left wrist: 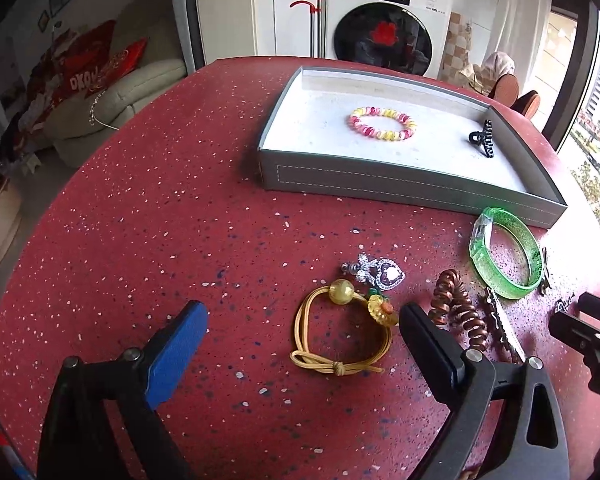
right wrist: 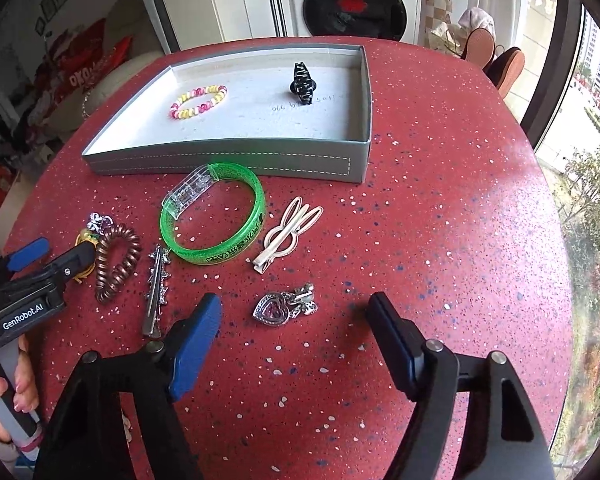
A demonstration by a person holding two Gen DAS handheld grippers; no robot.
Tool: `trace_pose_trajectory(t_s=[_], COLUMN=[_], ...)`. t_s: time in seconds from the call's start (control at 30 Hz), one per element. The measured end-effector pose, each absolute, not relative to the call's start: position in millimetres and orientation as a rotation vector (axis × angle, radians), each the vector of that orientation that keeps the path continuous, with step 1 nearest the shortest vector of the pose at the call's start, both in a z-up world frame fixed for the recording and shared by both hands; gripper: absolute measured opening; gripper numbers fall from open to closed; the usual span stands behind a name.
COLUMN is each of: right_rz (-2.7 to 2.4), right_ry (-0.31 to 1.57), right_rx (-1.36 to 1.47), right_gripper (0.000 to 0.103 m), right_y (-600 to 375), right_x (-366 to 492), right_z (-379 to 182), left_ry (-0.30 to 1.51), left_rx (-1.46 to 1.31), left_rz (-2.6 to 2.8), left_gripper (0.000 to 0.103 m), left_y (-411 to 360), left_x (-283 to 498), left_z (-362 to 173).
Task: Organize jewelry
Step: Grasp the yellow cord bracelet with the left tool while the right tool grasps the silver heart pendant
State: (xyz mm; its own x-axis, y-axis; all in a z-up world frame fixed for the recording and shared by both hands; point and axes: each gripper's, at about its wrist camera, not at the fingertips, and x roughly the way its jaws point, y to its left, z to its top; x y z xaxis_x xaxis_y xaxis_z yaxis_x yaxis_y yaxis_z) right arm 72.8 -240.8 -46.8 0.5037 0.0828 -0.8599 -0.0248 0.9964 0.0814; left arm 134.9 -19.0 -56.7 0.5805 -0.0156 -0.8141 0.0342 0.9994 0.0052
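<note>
Tray: grey, white-lined, at the far edge of the red table.
In tray: pink-and-yellow bead bracelet on one side, black claw clip on the other, well apart.
Outside tray: green bangle just beside its near wall; white clip, silver barrette, brown coil tie, yellow cord bracelet and heart brooch nearer.
Second heart pendant: nearest the right gripper.
Left gripper: wide open, empty, over the cord bracelet.
Right gripper: wide open, empty, fingers either side of the pendant.
</note>
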Motion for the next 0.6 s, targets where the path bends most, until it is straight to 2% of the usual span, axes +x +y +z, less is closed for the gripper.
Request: trace_pose_trajectory(t_s=[0.13,0.27,0.3,0.37,0.43,0.5,0.53,0.57,0.6], right_rz=[0.036,0.037,0.038,0.04,0.046,0.05,0.054,0.057,0.063], right_ry=[1.028,1.016,1.013,1.008,1.003,0.998,0.996,0.995,0.993], right_rx=[0.009,-0.013,-0.019,-0.029,-0.031,-0.022,-0.012,0.001,0.019], right_gripper=[0.065,0.043,0.036,0.033,0.03,0.029,0.028,0.026,0.018], right_y=[-234.3,-232.0,-231.2,-230.2,-230.6,-232.1,-233.7,-235.5,-238.2], right_x=[72.6,70.8,70.4,69.6,68.4,67.2,67.0,66.5,66.6], right_z=[-47.2,-46.0,-45.6,-45.6,-45.3,-45.1,-44.7,-44.2,-43.5], left_ry=[0.964,0.958,0.954,0.948,0.945,0.943,0.941,0.937,0.937], left_rx=[0.042,0.027,0.029,0.031,0.029,0.029,0.027,0.026,0.024], left_rz=[-0.018,-0.034,-0.038,-0.046,-0.057,-0.063,-0.067,-0.071,-0.075], left_gripper=[0.094,0.082,0.076,0.067,0.052,0.05,0.043,0.036,0.031], left_y=[-24.4,-24.1,-24.8,-25.7,-26.0,-25.4,-24.6,-23.6,-22.4], left_x=[137.8,136.4,135.6,134.1,133.0,132.4,132.3,131.6,131.3], left_z=[-60.1,-59.5,-59.0,-58.1,-57.3,-56.9,-56.7,-56.4,-56.2])
